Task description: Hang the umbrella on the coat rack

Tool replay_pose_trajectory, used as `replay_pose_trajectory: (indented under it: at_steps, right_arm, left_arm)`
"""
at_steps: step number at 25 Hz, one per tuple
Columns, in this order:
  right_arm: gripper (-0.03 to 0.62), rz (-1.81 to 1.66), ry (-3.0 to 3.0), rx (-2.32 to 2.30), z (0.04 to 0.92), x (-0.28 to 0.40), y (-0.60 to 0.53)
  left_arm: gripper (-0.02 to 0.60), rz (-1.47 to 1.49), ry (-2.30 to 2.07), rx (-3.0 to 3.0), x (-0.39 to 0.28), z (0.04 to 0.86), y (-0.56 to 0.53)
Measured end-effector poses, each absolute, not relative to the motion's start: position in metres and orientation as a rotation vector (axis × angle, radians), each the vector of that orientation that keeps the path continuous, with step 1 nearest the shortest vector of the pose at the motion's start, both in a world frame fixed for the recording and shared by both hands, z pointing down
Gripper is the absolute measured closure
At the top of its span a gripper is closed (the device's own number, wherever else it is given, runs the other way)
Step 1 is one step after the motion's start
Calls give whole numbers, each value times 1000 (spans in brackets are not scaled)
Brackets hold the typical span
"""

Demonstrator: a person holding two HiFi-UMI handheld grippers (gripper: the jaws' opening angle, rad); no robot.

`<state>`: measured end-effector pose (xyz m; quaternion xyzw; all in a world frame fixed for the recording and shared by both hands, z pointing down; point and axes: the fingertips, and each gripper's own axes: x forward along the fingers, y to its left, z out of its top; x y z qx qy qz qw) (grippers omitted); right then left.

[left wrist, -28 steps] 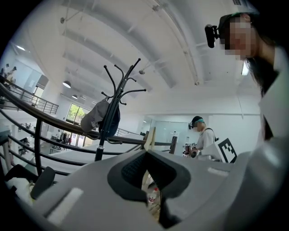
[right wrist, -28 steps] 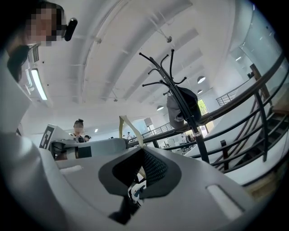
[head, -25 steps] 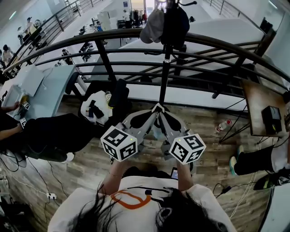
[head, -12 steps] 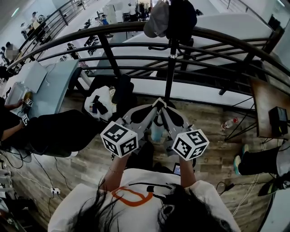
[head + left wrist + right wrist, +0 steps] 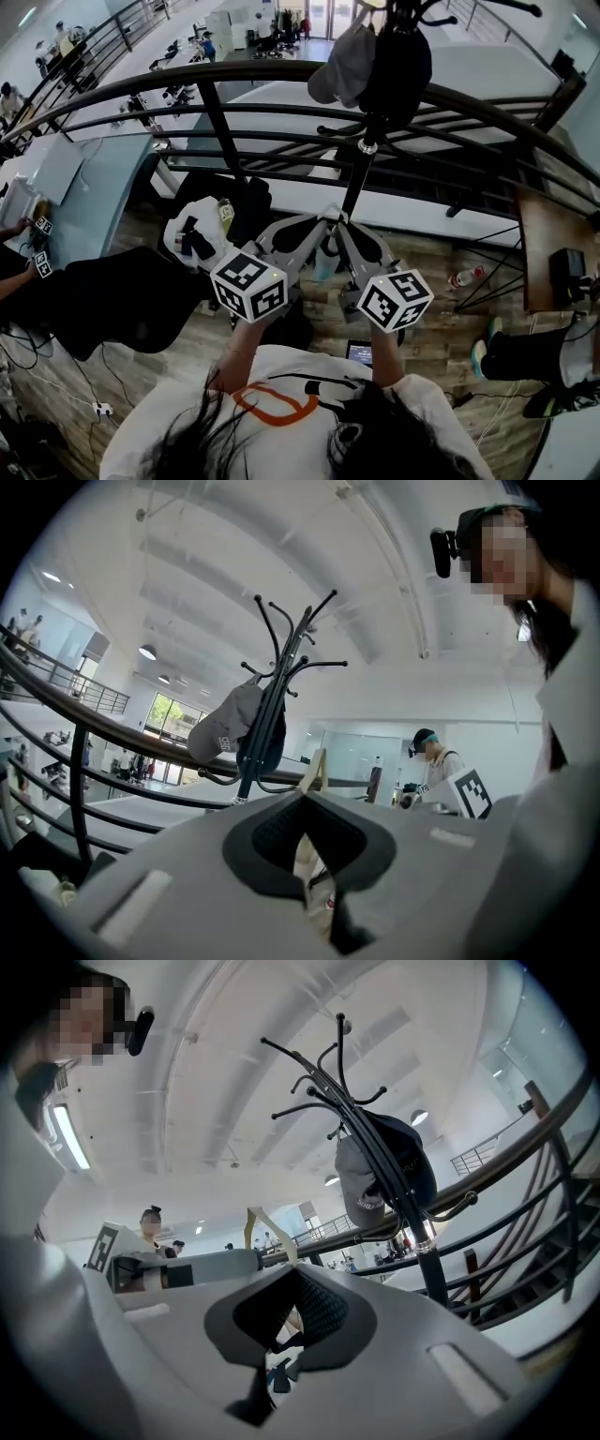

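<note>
Checking the left gripper (image 5: 322,223) first: in its own view the jaws are pressed together at the tips on a beige strap loop (image 5: 316,766), which stands up out of the pinch. My right gripper (image 5: 338,223) is closed on the same strap in the same way. In the head view the two sets of tips meet.

The umbrella (image 5: 324,263) hangs beneath them and is largely screened by the gripper bodies. I see only a pale sliver of it between them and cannot tell its length or shape.

The coat rack (image 5: 360,176) rises just beyond the tips. Its foot is hidden behind the grippers, and its top is cut off by the head view's upper edge. Both gripper views show the upper hooks (image 5: 323,607) standing free. Lower down hang a grey cap (image 5: 339,67) and a dark item (image 5: 398,66), touching each other; I cannot tell what the dark item is or whether it holds anything. A curved black railing (image 5: 212,117) runs close behind the rack.
</note>
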<state>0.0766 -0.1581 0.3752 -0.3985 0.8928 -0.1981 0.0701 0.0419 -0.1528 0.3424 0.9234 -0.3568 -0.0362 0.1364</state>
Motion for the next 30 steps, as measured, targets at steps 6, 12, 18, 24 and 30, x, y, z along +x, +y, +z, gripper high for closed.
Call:
replay_pose_trajectory:
  at_steps: [6,12,18,24,30]
  right_arm:
    - [571,-605,2686,-1228,374,51,-210]
    - [571,-620,2714,-1253,377,28,-247]
    - [571,-629,2729,-1274,379,7,-274]
    - [571,-664,2686,-1310,394,-4,-304]
    - [571,-705,2662,-1345,403,0,-329]
  left_arm:
    - [580,-141,-1015,2662,13,341,-206]
    - [580,-177,-997,2636,-11,344,-251]
    - [580,-218,-968,2616,-31,347,-284]
    - [580,-190,-925,2618,-43,361,-313]
    - [580,-176,-893,2591,-39,373,-339]
